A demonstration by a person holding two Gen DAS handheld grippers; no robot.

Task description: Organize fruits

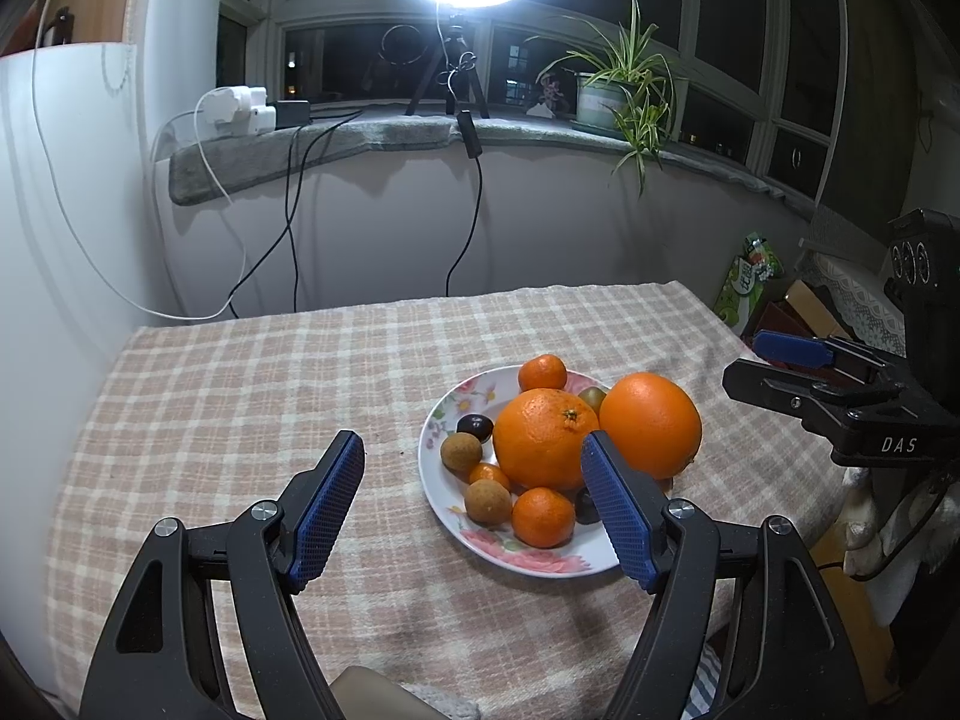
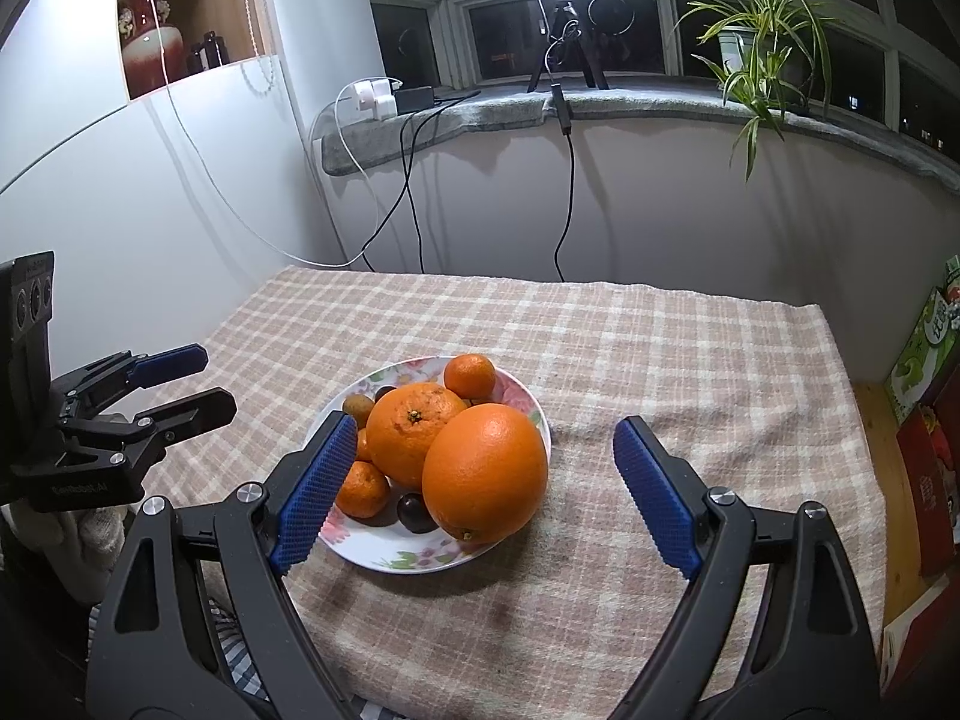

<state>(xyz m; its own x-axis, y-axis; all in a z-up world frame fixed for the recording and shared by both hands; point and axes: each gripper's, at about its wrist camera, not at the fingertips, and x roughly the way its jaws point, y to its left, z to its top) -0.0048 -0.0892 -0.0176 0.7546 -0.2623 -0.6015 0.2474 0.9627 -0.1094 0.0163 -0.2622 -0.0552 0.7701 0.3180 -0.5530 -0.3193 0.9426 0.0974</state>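
A floral plate [image 1: 528,564] [image 2: 420,561] on the checked tablecloth holds two big oranges [image 1: 546,438] [image 1: 651,423], several small mandarins [image 1: 542,372], brown longans [image 1: 461,452] and dark round fruits [image 1: 475,426]. In the right wrist view the big oranges [image 2: 414,432] [image 2: 486,471] sit in front. My left gripper [image 1: 474,468] is open and empty, just left of and before the plate; it also shows in the right wrist view [image 2: 186,381]. My right gripper [image 2: 480,456] is open and empty, its fingers standing either side of the near orange; it also shows in the left wrist view [image 1: 762,366].
The checked tablecloth [image 1: 240,396] [image 2: 690,348] covers the table. A ring light on a tripod [image 1: 450,60], cables and a potted plant [image 1: 618,90] stand on the windowsill behind. Boxes [image 2: 924,360] sit off the table's right edge.
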